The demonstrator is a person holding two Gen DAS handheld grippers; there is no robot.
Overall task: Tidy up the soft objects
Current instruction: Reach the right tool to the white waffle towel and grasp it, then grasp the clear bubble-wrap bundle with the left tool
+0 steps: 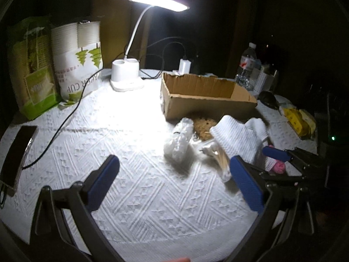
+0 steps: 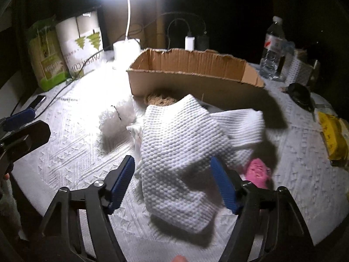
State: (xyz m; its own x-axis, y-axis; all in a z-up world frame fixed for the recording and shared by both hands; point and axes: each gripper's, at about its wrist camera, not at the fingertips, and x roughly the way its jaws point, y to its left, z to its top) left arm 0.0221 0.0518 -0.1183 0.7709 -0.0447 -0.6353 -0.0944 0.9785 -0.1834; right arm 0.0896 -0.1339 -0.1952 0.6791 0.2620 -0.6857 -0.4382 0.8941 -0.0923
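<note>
White knitted cloth (image 2: 174, 152) is lying crumpled on the desk (image 2: 65, 144) in front of the cardboard box (image 2: 192, 74), sitting between the right gripper's (image 2: 176, 185) wide jaws, pads not pressing it. Only the right view is showing a pink soft item (image 2: 258, 171) clearly at 4 o'clock of the cloth. The left gripper (image 1: 174, 185) is hovering wide open over bare desk, a bubble-wrap bundle (image 1: 180, 139) at its 12 o'clock.

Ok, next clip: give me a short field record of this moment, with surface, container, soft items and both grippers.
surface: white textured tablecloth
container: open cardboard box, nothing visible inside
soft items: white knitted cloth, pink item partly under it, bubble wrap bundle, all outside the box
left gripper: open, nothing between its fingers
right gripper: open, fingers either side of the knitted cloth
lighting: desk lamp on
</note>
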